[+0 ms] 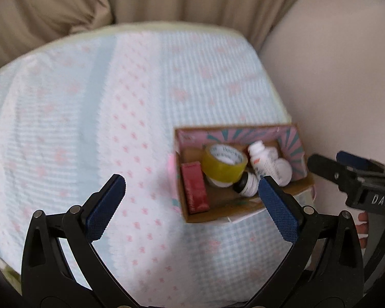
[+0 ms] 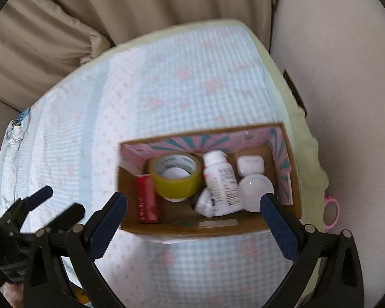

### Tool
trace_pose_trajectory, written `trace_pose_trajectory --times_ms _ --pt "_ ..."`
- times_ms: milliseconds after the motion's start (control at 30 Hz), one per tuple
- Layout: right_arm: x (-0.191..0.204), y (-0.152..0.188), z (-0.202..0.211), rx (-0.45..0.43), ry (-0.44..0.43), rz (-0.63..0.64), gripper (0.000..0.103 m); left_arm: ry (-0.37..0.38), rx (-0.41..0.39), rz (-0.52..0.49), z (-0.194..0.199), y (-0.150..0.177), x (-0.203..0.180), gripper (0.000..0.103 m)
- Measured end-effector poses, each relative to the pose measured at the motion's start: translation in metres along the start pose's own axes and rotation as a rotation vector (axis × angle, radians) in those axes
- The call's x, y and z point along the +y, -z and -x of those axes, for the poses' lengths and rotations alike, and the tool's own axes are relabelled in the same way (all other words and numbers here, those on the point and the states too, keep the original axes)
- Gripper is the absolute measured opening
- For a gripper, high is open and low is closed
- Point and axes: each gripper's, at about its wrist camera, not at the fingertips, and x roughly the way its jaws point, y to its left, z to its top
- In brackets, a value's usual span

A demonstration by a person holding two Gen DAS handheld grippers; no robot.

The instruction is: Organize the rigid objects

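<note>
Sorting looks close to finished: every loose item in sight sits inside the cardboard box (image 2: 292, 179) on the bed (image 2: 166, 97), near its right edge by the wall. Packed within are a yellow tape roll (image 2: 177, 179), a red carton (image 2: 147, 202), a white bottle (image 2: 222, 179) lying on its side, a small dark-capped bottle (image 1: 246, 183) and two white round containers (image 2: 255, 188). The left gripper (image 1: 192, 192) and right gripper (image 2: 193, 205) hover above, jaws wide and empty. Nothing is left on the sheet as far as both views show.
</note>
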Motion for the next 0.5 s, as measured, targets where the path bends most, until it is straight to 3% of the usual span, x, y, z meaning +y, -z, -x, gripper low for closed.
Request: trace_pose_trajectory --times_ms 333,500 --pt "0.104 0.006 0.126 -0.203 -0.003 0.121 0.103 -0.108 -0.27 -0.017 0.175 -0.013 0.08 0.103" --pt "0.151 0.019 0.177 -0.312 0.012 0.141 0.103 -0.163 -0.397 -0.023 0.238 -0.006 0.105 0.103"
